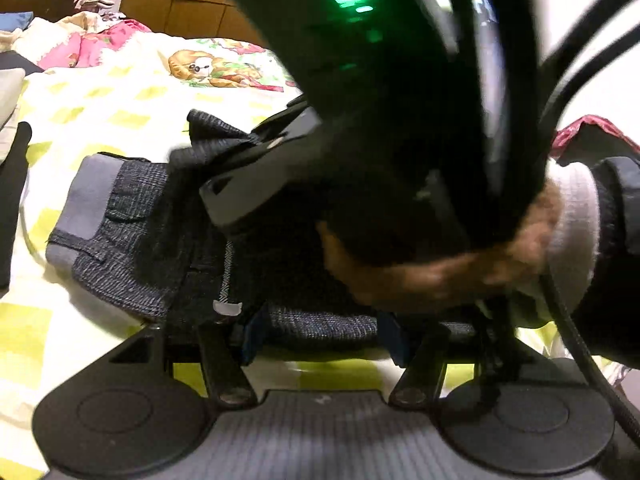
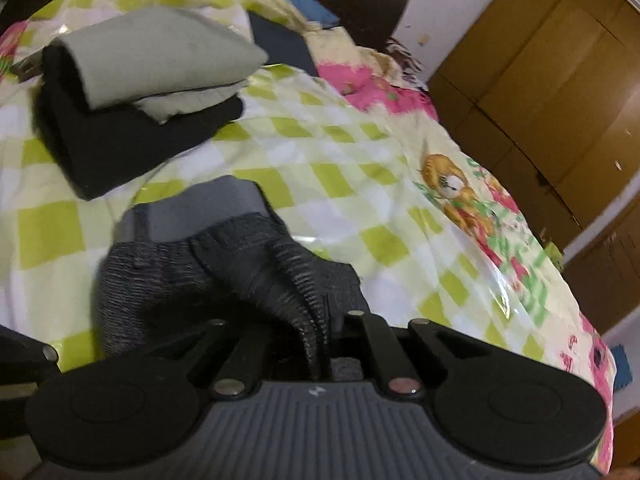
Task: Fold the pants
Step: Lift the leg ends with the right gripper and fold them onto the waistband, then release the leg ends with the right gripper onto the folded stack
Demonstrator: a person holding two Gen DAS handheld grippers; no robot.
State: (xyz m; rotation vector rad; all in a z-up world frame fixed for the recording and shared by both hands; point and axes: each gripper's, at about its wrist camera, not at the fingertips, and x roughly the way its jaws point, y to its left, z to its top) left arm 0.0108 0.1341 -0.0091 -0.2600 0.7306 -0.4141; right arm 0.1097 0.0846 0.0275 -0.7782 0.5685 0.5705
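Note:
The dark grey woven pants (image 1: 132, 240) with a lighter grey waistband lie partly folded on the checked bedsheet. In the left wrist view my left gripper (image 1: 320, 336) sits at the near edge of the pants with its jaws apart and fabric between them. The right gripper (image 1: 256, 160) crosses the view above, shut on a bunched fold of the pants. In the right wrist view the right gripper (image 2: 320, 344) pinches a ridge of the pants (image 2: 224, 260), lifting it off the bed.
A stack of folded clothes, black (image 2: 120, 144) under pale grey-green (image 2: 160, 52), lies at the far left of the bed. A wooden wardrobe (image 2: 540, 80) stands to the right. Crumpled bedding (image 1: 80, 40) lies far back.

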